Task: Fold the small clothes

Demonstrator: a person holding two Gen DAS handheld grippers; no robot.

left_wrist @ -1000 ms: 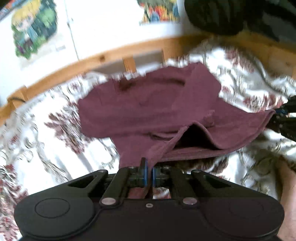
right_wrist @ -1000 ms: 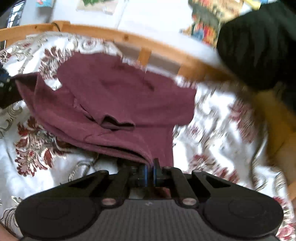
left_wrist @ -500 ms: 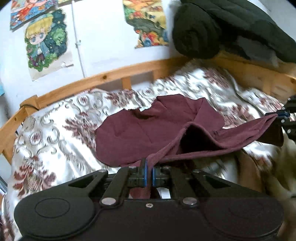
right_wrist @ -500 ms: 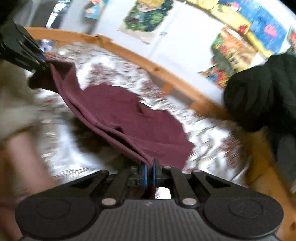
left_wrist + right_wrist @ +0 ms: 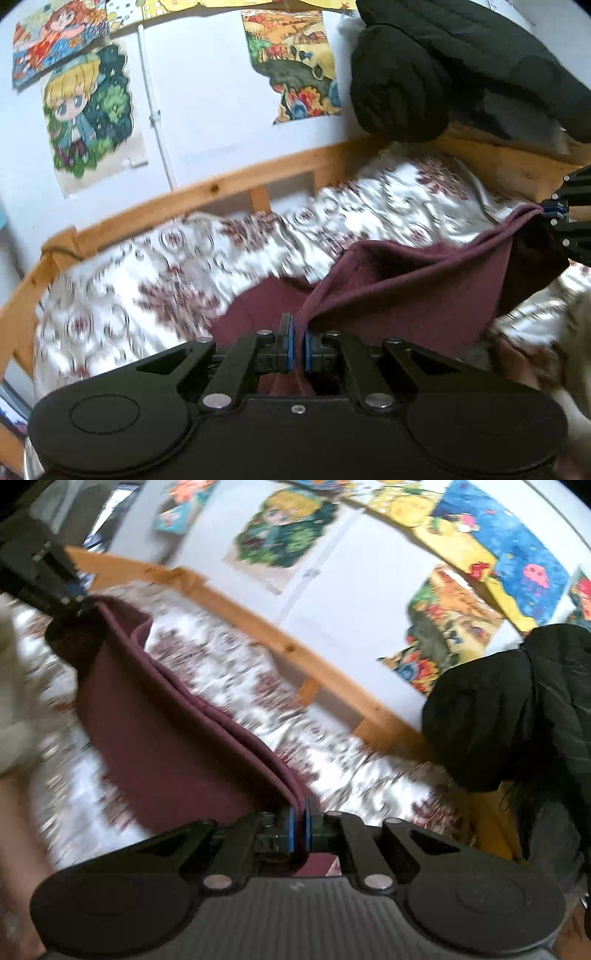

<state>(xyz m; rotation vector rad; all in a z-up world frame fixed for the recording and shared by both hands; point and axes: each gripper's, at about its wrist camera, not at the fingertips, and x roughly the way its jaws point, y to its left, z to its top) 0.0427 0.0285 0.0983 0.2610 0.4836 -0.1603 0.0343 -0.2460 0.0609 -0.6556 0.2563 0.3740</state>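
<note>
Lifted higher off the bedspread (image 5: 147, 288) now, maroon garment (image 5: 424, 291) (both jaws pinching it).

Garment: maroon top (image 5: 417, 295) is hanging stretched above the bed.
Layers: seemingly doubled; blur is hiding detail.

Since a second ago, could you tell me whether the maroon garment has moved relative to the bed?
Yes. The maroon garment has been lifted up off the floral bedspread, stretched between the left gripper and right gripper.

Postered white wall (image 5: 207, 110), wooden bedframe (image 5: 221, 188)
</note>
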